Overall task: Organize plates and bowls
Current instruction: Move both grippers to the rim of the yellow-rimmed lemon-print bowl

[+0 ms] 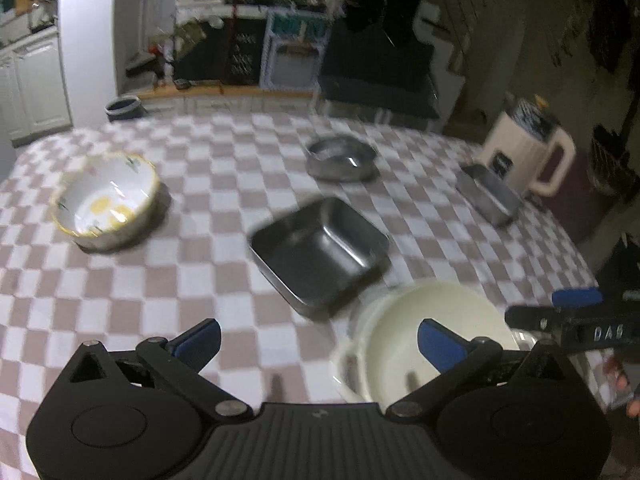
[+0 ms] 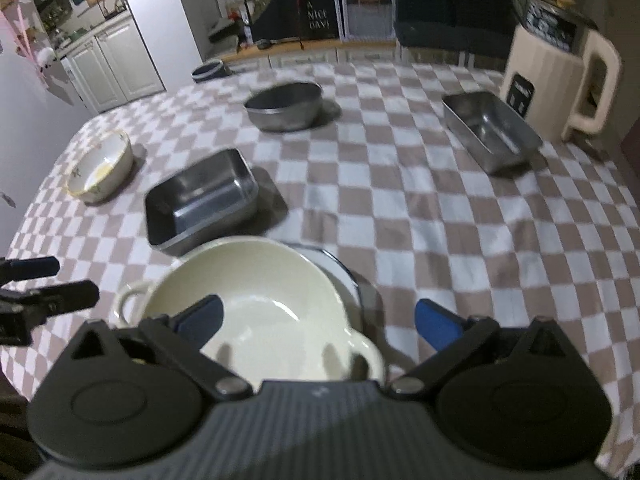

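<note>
A cream two-handled bowl (image 2: 256, 300) sits on a white plate with a dark rim (image 2: 344, 280) near the table's front edge; it also shows in the left wrist view (image 1: 432, 332). A square metal tray (image 1: 320, 248) (image 2: 200, 196) lies just beyond it. A flowered ceramic bowl (image 1: 108, 200) (image 2: 100, 168) stands at the left, a round metal bowl (image 1: 340, 158) (image 2: 286, 106) at the back, a rectangular metal tray (image 1: 488, 192) (image 2: 490, 128) at the right. My left gripper (image 1: 320, 340) is open and empty, left of the cream bowl. My right gripper (image 2: 320, 320) is open and empty, above the cream bowl's near right handle.
The table (image 2: 440, 220) wears a brown-and-white checked cloth. A cream jug with a handle (image 2: 560, 72) (image 1: 528, 156) stands at the back right. A dark basket (image 1: 124, 107) sits on the floor beyond the table. The right gripper's fingers (image 1: 560, 316) show at the left view's right edge.
</note>
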Motion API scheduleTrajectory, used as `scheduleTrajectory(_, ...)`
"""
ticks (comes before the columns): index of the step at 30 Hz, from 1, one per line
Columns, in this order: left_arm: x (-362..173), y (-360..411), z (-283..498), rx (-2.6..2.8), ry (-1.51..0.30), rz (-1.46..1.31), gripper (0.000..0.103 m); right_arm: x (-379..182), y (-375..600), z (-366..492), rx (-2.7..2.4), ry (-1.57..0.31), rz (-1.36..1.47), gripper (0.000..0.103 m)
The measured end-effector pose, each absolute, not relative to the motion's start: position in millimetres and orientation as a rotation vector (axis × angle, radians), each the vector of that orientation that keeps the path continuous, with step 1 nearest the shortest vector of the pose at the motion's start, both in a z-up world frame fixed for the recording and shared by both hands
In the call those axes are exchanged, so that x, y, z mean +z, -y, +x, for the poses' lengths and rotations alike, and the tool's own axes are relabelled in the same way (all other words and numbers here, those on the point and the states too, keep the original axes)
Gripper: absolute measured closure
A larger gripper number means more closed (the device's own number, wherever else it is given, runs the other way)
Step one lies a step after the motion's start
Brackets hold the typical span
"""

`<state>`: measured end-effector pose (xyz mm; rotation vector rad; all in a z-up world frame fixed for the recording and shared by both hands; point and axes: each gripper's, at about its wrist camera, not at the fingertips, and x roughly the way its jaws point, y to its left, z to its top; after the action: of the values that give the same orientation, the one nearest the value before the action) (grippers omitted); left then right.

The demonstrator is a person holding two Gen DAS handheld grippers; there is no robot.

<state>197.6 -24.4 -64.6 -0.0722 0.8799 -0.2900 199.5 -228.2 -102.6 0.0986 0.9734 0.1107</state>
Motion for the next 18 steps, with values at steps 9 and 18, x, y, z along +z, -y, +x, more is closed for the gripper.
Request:
scheduleTrajectory(9,-44,-47,216,-0.119,-0.798,-0.228,0.0,-102,177,233,0.156,-0.898,0.083,0.0)
scheduleTrajectory(18,-38,-102,235,0.053,-0.737,-0.312,0.0,-100,111,275,0.236,-0.729,0.068,0.0)
